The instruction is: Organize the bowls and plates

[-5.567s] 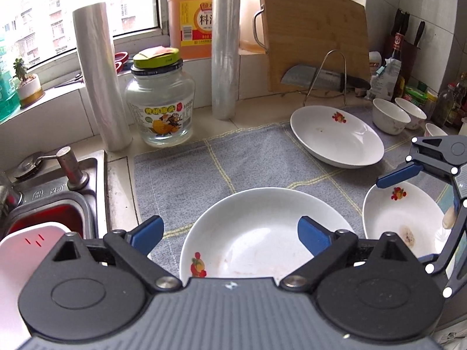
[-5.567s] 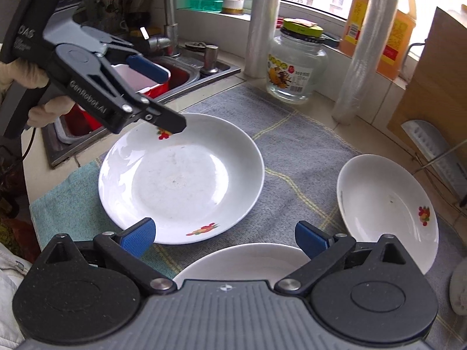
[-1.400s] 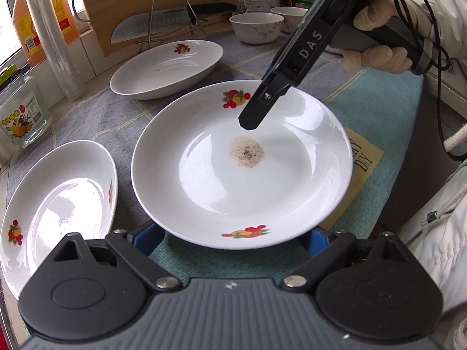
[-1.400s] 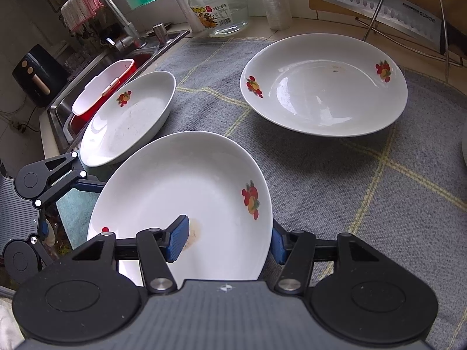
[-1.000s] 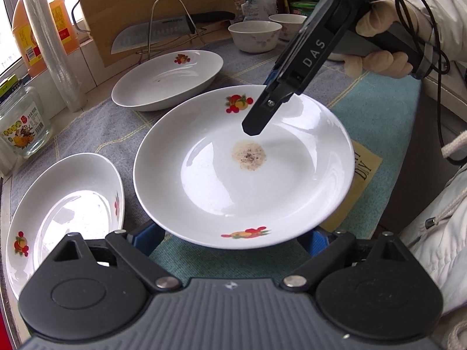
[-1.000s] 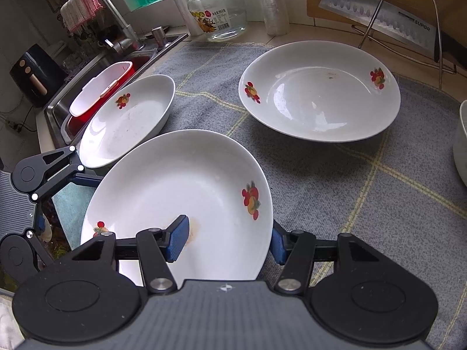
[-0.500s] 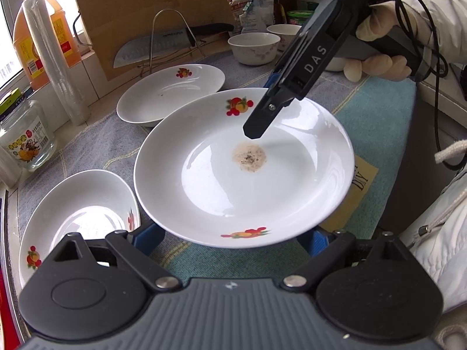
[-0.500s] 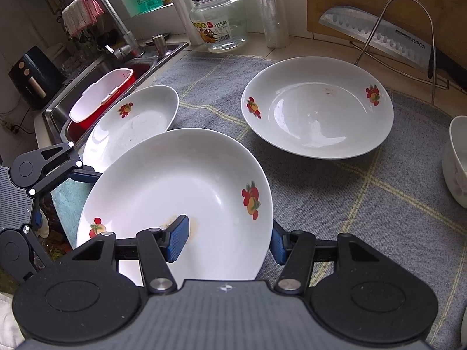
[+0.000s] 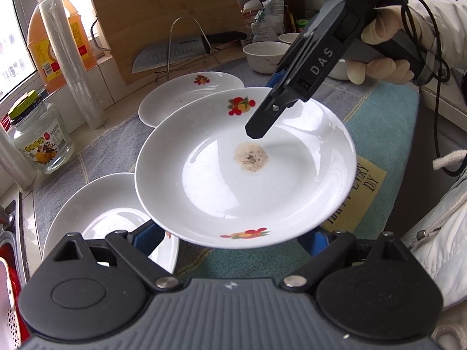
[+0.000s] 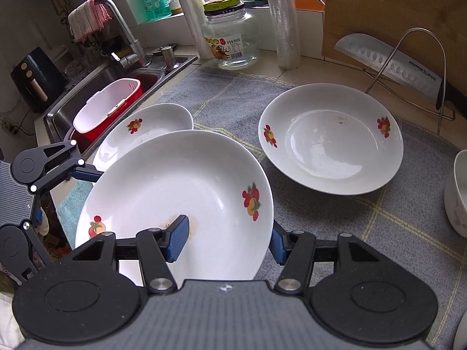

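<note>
Plate [image 10: 181, 192] with a fruit print and brown stain hangs above the grey dish mat [image 10: 233, 96] beside the sink [image 10: 96, 87]; my right gripper [image 10: 227, 240], angled down, pinches its rim, my left gripper [image 9: 230, 239] spread wide beneath it.

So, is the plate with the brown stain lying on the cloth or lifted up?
Lifted. The stained plate overlaps another plate below it, and the right gripper clamps its rim.

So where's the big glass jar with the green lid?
The glass jar stands at the back of the counter under the window, between two clear rolls, just right of the sink; it's far left in the left view.
</note>
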### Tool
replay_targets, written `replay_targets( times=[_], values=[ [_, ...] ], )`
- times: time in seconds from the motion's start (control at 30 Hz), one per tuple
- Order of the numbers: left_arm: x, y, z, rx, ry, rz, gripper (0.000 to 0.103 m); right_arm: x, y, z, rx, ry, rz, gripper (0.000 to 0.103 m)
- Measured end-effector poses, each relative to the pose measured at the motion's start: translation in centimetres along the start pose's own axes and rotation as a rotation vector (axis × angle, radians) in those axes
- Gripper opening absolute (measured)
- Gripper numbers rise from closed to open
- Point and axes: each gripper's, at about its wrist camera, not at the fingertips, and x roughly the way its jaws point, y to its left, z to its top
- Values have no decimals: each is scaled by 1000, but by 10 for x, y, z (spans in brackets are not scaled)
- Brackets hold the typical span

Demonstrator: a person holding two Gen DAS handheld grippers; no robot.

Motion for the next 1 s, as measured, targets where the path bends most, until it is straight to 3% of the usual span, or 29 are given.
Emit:
replay_targets(
  times=[0.73,1.0],
  values=[
    [-33,84,-45,-95,9,79,96,70,71,61,-85,44,59,63],
    [-33,106,-64,-115,32,74,95,97,85,73,-73,65,71,63]
  ],
)
